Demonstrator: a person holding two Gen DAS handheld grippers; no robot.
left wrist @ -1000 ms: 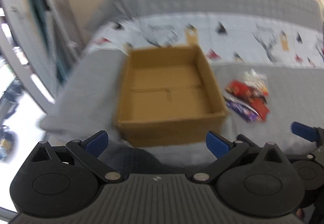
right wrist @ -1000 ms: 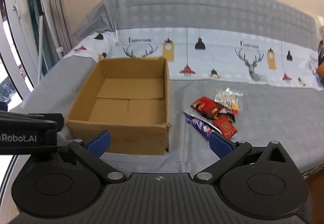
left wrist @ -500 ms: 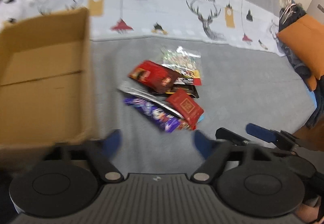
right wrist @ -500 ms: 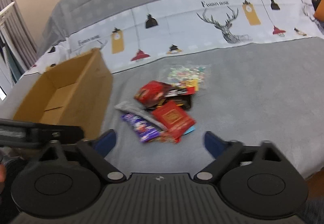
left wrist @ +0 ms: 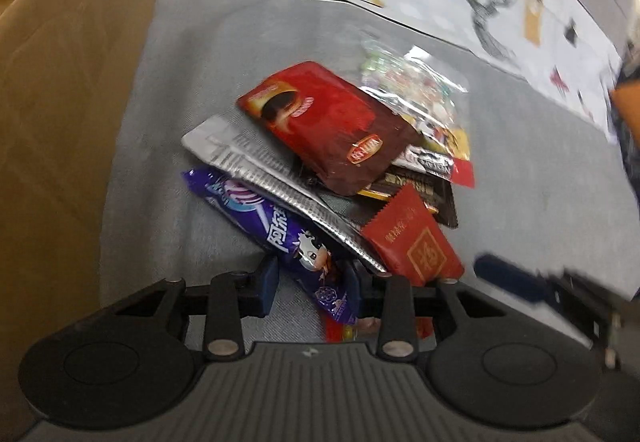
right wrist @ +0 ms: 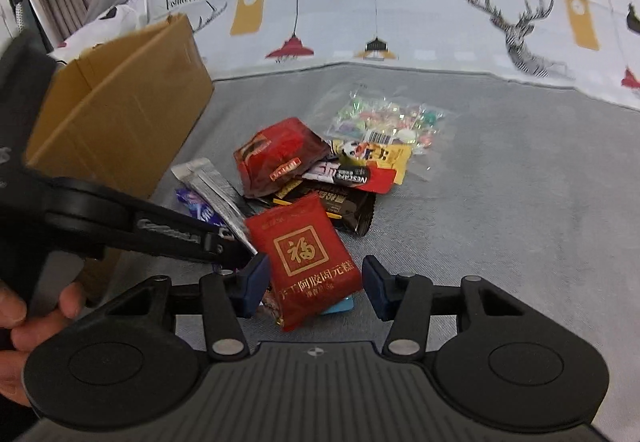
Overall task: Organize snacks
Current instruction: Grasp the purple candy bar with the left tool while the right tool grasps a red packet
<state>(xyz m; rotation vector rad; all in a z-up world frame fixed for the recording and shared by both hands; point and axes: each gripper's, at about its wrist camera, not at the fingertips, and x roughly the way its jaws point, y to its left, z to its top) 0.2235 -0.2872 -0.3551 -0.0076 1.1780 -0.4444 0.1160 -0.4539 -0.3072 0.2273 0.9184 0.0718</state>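
Purple wrapper (left wrist: 280,230), low centre, lies between your left gripper (left wrist: 310,284)'s parted fingers, unclamped; red packet (right wrist: 308,258) between right gripper (right wrist: 316,282)'s. Close squarely on one wrapper.

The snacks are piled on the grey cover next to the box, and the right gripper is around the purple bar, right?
Not quite. The right wrist view shows the right gripper around the red packet. The purple bar sits between the left gripper's fingers.

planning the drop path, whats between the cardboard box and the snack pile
Only bare grey bedspread separates the cardboard box from the snack pile, clearest in the right wrist view.
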